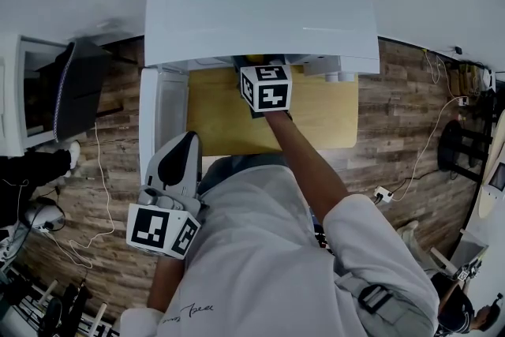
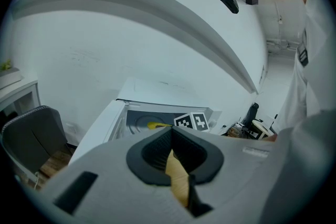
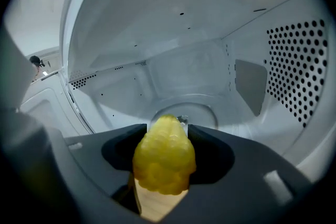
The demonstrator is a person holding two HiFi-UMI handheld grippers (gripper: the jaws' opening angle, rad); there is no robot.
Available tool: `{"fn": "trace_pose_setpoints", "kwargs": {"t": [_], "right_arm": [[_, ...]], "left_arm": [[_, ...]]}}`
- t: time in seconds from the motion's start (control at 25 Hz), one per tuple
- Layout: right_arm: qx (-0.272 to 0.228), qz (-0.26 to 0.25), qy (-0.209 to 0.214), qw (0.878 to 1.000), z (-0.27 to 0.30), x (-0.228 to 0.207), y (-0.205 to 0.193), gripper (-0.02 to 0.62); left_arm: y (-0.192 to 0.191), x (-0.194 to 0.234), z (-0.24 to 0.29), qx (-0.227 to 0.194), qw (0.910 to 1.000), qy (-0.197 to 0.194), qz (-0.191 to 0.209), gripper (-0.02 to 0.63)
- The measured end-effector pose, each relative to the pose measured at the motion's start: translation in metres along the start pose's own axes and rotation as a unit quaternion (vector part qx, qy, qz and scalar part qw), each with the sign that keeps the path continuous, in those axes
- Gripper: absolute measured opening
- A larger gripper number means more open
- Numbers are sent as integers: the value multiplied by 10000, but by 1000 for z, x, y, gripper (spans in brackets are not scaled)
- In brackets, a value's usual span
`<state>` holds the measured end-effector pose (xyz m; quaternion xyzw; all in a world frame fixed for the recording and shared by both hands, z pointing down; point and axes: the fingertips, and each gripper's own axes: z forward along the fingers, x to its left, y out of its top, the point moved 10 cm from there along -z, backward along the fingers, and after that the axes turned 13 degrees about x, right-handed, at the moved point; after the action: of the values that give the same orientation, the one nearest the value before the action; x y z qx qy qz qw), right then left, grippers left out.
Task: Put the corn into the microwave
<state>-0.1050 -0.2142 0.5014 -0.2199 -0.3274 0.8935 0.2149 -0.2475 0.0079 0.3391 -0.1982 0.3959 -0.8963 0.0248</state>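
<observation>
Right gripper (image 3: pixel 167 129) is clamped on the corn (image 3: pixel 164 160), its jaws pressed against the cob's sides. It is the nearer one to the job: the left gripper (image 1: pixel 180 160) hangs back by the open door (image 1: pixel 151 118), jaws together and empty. The cob's long axis points forward along the jaws, tip first, already inside the microwave (image 3: pixel 210 34). The turntable (image 3: pixel 195 106) lies just ahead and below, so a short lowering and release looks likely. Side walls and ceiling stand well clear, the back wall farther off.

Right gripper (image 3: pixel 167 131) is extended forward on outstretched arm (image 1: pixel 309 163), corn (image 3: pixel 164 160) clamped between jaws. Left gripper (image 2: pixel 171 132) is held back, jaws pressed together, empty.
</observation>
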Motion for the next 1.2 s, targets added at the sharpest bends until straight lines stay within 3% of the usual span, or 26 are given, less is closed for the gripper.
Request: {"fn": "trace_pose_setpoints", "kwargs": {"t": [1.2], "right_arm": [[73,-810,-655,9945,31,-5,13,261]], "left_arm": [[2,-14,3,59,10000,26,50,-11]]}}
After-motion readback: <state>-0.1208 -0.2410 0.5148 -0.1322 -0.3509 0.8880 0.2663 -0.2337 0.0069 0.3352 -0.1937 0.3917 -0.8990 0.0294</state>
